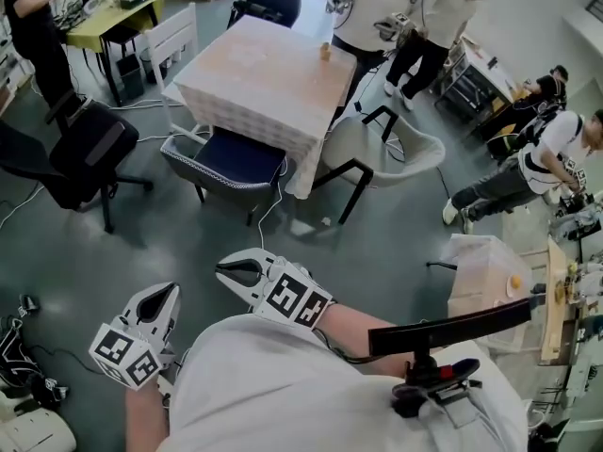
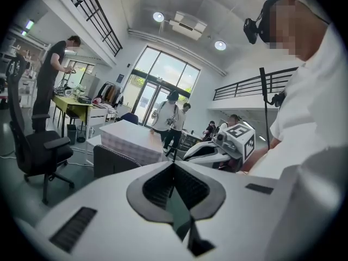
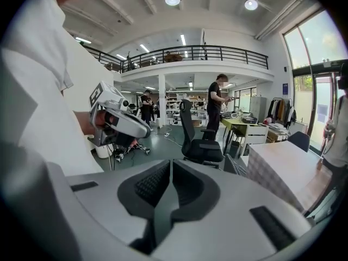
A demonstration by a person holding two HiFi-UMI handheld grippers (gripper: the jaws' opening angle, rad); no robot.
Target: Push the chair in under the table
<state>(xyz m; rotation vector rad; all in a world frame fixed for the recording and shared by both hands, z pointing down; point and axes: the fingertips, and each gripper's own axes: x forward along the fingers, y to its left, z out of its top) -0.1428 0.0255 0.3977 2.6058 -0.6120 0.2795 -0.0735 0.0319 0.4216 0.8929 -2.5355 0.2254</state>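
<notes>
The chair (image 1: 226, 163), dark blue seat with grey patterned sides, stands at the near edge of the table (image 1: 236, 83), which has a pale checked cloth; its seat is partly under the edge. Both grippers are held close to my body, well short of the chair. My left gripper (image 1: 168, 290) is shut and empty, with its pads meeting (image 2: 174, 163). My right gripper (image 1: 219, 269) has a thin slit between its pads (image 3: 170, 161) and nothing in it. In the left gripper view the chair's back (image 2: 111, 159) shows in front of the table (image 2: 130, 137).
A black office chair (image 1: 85, 153) stands left of the task chair, a light grey armchair (image 1: 377, 153) right of it at the table's corner. Cables lie on the floor. People stand beyond the table (image 1: 415, 26) and sit at the right (image 1: 537, 158). A small cup (image 1: 325, 52) is on the table.
</notes>
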